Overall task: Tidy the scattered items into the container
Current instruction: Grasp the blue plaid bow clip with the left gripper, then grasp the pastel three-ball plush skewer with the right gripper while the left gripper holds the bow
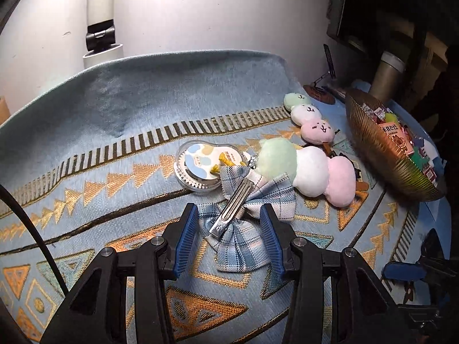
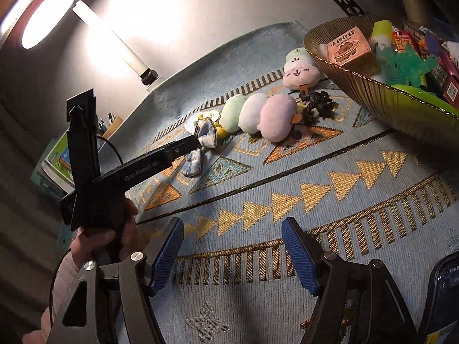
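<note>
Mid-surface, left hand-held gripper (image 1: 229,223) jaws wide apart straddling plaid bow clip (image 1: 246,215), nothing gripped; right hand-held gripper (image 2: 232,253) wide open, empty, near gold bowl (image 2: 381,97).

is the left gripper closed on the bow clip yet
No, open. The left hand-held gripper has its blue pads either side of the bow clip, with gaps showing; the clip lies on the cloth.

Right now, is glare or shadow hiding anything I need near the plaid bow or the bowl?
Left wrist view: plaid bow evenly lit and sharp between the open left gripper; bowl dim at the warped edge. Right wrist view: lamp blows out the wall; right gripper shadows the cloth below.
</note>
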Motion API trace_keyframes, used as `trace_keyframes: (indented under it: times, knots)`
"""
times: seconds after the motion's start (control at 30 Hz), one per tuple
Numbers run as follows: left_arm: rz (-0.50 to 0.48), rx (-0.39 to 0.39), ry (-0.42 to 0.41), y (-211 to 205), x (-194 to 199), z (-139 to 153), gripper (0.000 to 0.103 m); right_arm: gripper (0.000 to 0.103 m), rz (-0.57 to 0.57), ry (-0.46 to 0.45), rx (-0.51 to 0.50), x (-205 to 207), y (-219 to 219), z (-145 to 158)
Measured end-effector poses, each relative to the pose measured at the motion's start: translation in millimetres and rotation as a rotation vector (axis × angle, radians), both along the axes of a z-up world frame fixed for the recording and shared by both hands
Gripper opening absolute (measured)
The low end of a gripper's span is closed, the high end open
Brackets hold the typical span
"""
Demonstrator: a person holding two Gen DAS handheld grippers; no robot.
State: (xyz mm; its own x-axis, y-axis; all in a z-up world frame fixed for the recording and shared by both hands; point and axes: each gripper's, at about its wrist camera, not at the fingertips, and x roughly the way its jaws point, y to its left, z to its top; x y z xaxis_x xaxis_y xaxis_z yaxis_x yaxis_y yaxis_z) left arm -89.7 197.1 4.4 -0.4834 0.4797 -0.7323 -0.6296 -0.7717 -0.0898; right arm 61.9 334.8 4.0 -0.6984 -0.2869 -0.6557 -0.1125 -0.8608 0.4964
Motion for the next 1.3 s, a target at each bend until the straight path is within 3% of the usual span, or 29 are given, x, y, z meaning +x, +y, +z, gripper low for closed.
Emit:
trace_keyframes:
  times: [0.13, 0.2, 0.27, 0.3, 0.33, 0.67, 0.73, 0.8, 0.93, 1.07, 1.23, 1.3]
  knots:
    - [-0.017, -0.12, 0.033, 19.9, -2.1, -6.5, 0.042, 0.069, 0.01, 0.003, 0.013, -0.2, -3.8, 1.4]
    - [-0.025, -0.144, 0.049, 26.4, -2.5, -6.8, 0.042, 0.069, 0.01, -0.005, 0.001, -0.4, -2.8, -0.1]
    - [-0.037, -0.12, 0.05, 27.9, -1.2, -5.0, 0.032, 0.069, 0.009, -0.015, -0.018, -1.0, -0.9, -1.8]
    - [-0.039, -0.111, 0.05, 27.6, 0.4, -4.0, 0.02, 0.069, 0.008, -0.017, -0.029, -1.8, 0.0, -2.4]
    - [-0.036, -0.1, 0.049, 25.6, 2.3, -2.8, 0.018, 0.069, 0.007, -0.016, -0.04, -1.5, 1.4, -2.5]
    - [0.076, 0.091, -0.018, -48.5, 46.1, 24.1, 0.017, 0.069, -0.031, -0.011, -0.042, 5.0, 3.5, 2.5]
    - [0.12, 0.12, 0.019, -69.4, 55.1, 23.7, 0.017, 0.069, -0.08, -0.011, 0.002, 5.6, 4.1, 6.0]
    - [0.171, 0.204, 0.057, -91.1, 59.6, 21.3, 0.017, 0.069, -0.127, -0.055, 0.059, 0.8, -2.7, 10.7]
    - [0.228, 0.334, 0.018, -113.6, 48.0, 22.1, 0.017, 0.069, -0.075, -0.025, 0.13, -34.7, -14.0, 39.2]
    - [0.247, 0.339, 0.025, -115.3, 48.0, 22.1, 0.017, 0.069, -0.256, -0.066, 0.287, -70.7, 6.0, 38.6]
    - [0.227, 0.348, -0.008, -108.2, 46.0, 19.0, 0.017, 0.065, -0.272, -0.108, 0.248, -96.2, 20.6, 20.9]
    - [0.225, 0.344, -0.012, -106.6, 47.0, 18.9, 0.017, 0.054, -0.252, -0.083, 0.268, -101.3, 16.5, 22.1]
